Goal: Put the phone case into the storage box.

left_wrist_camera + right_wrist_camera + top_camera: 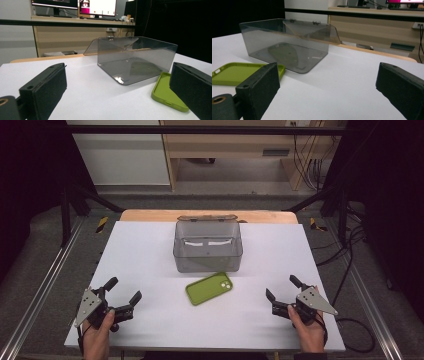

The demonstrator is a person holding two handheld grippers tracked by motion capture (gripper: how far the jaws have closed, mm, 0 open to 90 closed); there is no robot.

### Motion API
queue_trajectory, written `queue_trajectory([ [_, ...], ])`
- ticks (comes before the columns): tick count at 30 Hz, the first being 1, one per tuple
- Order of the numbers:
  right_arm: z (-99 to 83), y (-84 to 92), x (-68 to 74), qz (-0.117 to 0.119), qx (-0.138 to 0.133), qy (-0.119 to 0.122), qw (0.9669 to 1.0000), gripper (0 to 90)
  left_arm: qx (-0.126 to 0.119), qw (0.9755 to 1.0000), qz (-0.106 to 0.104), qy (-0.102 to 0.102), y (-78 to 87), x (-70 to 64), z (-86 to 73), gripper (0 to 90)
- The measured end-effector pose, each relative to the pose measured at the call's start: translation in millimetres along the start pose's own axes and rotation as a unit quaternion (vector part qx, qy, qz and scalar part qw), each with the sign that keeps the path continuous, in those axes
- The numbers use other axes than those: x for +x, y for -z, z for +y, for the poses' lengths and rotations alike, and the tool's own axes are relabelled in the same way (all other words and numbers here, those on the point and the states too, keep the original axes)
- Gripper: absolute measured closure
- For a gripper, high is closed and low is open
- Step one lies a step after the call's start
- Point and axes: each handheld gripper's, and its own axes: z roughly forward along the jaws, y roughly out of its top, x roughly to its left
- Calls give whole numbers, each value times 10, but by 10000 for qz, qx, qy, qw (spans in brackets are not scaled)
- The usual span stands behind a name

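Observation:
A smoky see-through plastic box (208, 246) with its hinged lid swung back stands at the middle of the white table (150, 255). A green phone case (209, 287) lies flat just in front of it. My left gripper (123, 289) rests near the table's front left corner, open and holding nothing. My right gripper (282, 286) sits near the front right corner, open too. In the left gripper view the box (136, 60) is ahead and the case (166, 91) lies by the right jaw. In the right gripper view the box (287, 42) and case (239, 73) lie to the left.
A wooden strip (207, 216) runs along the table's far edge. Black frame rails (45, 270) flank both sides, and cables (350, 265) trail at the right. Bare table surface lies between the two grippers and on both sides of the box.

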Motion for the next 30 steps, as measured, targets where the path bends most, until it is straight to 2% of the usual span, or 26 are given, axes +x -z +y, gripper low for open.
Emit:
queue_trajectory([
  [5, -10, -11, -38, -168, 204, -155, 9995, 44, 35, 10000, 40, 61, 4, 8, 1, 11],
  [9, -26, -20, -48, -316, 321, -153, 9989, 37, 56, 9999, 41, 102, -3, 9, 0, 11],
  [10, -31, -32, -51, -396, 433, -181, 9981, 36, 133, 9998, 65, 104, -13, 3, -7, 11],
  [12, -26, -44, -46, -458, 468, -163, 9977, 40, 199, 9997, 68, 90, -20, 0, -11, 12],
  [21, -15, -49, 4, -412, 652, -90, 9970, 48, 362, 9993, 59, 103, -32, -30, -20, 13],
  [22, -8, -59, 16, -350, 685, -190, 9969, 53, 345, 9993, 45, 100, -30, -35, -14, 13],
  [23, -8, -59, 16, -350, 685, -190, 9969, 53, 331, 9994, 29, 109, -28, -40, -11, 13],
  [24, 4, -68, 27, -262, 787, -218, 9963, 57, 330, 9994, 8, 92, -32, -48, -9, 13],
  [30, 28, -99, 59, -183, 1007, -196, 9946, 81, 351, 9993, -58, 112, -54, -72, -21, 13],
])
